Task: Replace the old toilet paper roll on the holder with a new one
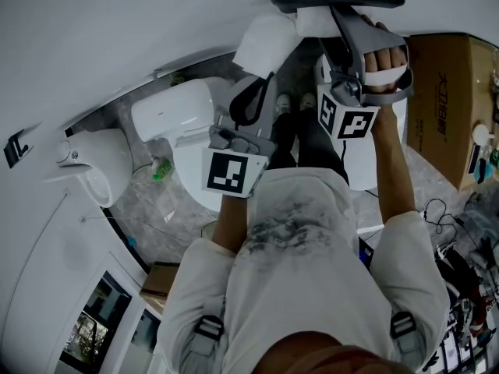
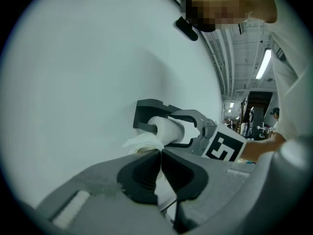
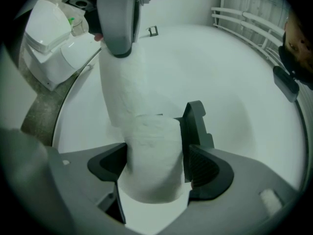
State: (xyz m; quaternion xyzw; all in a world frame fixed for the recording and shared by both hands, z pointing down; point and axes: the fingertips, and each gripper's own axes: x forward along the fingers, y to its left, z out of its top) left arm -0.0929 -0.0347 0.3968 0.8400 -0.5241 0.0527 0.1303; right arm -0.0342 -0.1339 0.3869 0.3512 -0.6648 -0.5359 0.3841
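Note:
A white toilet paper roll [image 3: 154, 155] sits against the dark holder [image 3: 195, 114] on the white wall. My right gripper [image 3: 156, 165] is shut on the roll, one jaw on each side. A loose strip of paper [image 3: 122, 82] runs from the roll up to my left gripper, whose grey finger [image 3: 117, 18] shows at the top of the right gripper view. In its own view the left gripper [image 2: 160, 156] is shut on that paper end [image 2: 143, 142]. Beyond it I see the roll [image 2: 168, 130] and the holder [image 2: 146, 106], the roll ringed by the right gripper's jaws.
Below me stand a white toilet [image 1: 175, 115] and another white fixture [image 1: 101, 162] on the grey stone floor. A green bottle [image 1: 161, 170] lies between them. A cardboard box [image 1: 448, 100] is at the right, with cables and clutter beside it.

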